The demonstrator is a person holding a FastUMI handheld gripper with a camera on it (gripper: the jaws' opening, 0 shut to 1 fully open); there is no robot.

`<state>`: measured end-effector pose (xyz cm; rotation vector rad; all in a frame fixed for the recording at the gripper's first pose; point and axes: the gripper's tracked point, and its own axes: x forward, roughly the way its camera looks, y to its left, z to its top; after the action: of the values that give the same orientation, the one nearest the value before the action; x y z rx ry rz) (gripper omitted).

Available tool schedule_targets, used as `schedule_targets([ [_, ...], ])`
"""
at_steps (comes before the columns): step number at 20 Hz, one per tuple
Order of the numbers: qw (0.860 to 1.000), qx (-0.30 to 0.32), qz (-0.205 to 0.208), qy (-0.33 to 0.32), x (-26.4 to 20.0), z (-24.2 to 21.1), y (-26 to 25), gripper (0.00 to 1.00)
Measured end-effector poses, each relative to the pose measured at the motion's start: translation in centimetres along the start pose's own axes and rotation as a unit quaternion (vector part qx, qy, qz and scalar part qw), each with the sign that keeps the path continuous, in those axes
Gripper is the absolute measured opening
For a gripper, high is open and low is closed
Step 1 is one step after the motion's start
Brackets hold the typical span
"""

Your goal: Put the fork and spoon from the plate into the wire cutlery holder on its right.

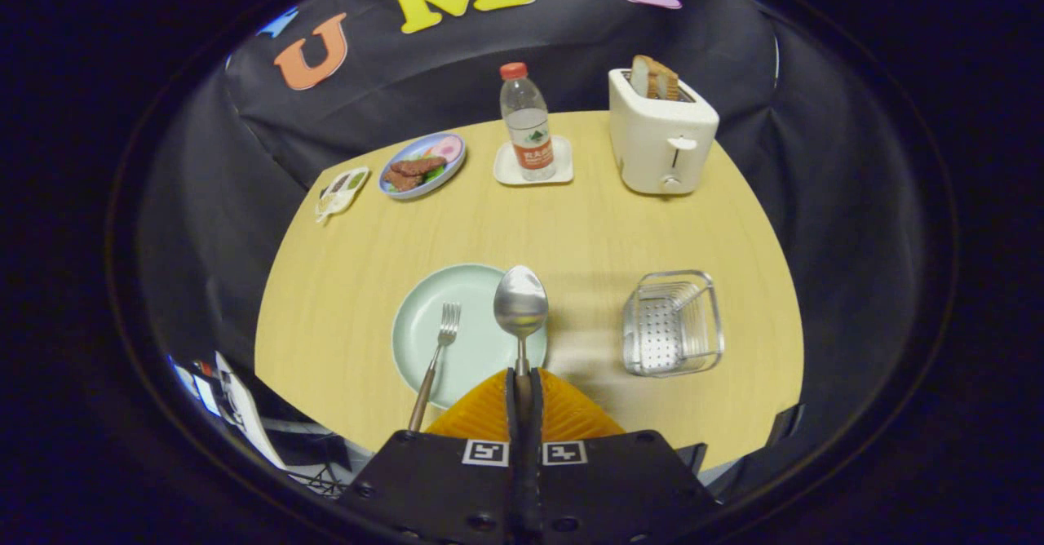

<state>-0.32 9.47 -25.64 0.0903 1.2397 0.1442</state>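
My gripper [522,383] is shut on the handle of a metal spoon [520,304], whose bowl sticks out ahead of the fingers, raised over the right part of a pale green plate [424,337]. A fork [437,353] with a brown handle lies on the plate to the left of the spoon, tines pointing away from me. The wire cutlery holder [673,323] stands on the wooden table to the right of the plate, with nothing in it.
At the table's far side stand a white toaster [659,141] with bread in it, a water bottle [528,122] on a white coaster, a blue plate of food [422,166] and a small white dish [342,190]. Black cloth walls surround the table.
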Motion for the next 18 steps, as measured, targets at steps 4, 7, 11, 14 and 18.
schedule_targets([
  [4, 0.998, 0.019, -0.039, 0.05, -2.7, -0.1, -5.7, 0.0],
  [7, 0.993, 0.015, -0.059, 0.106, -2.8, -0.9, -8.5, 0.0],
  [11, 0.987, 0.015, -0.061, 0.146, -1.1, -0.9, -9.8, 0.0],
  [14, 0.983, 0.03, -0.061, 0.168, -0.1, -0.9, -10.0, 0.01],
  [18, 0.982, 0.057, -0.057, 0.171, 1.0, -0.2, -10.1, 0.12],
])
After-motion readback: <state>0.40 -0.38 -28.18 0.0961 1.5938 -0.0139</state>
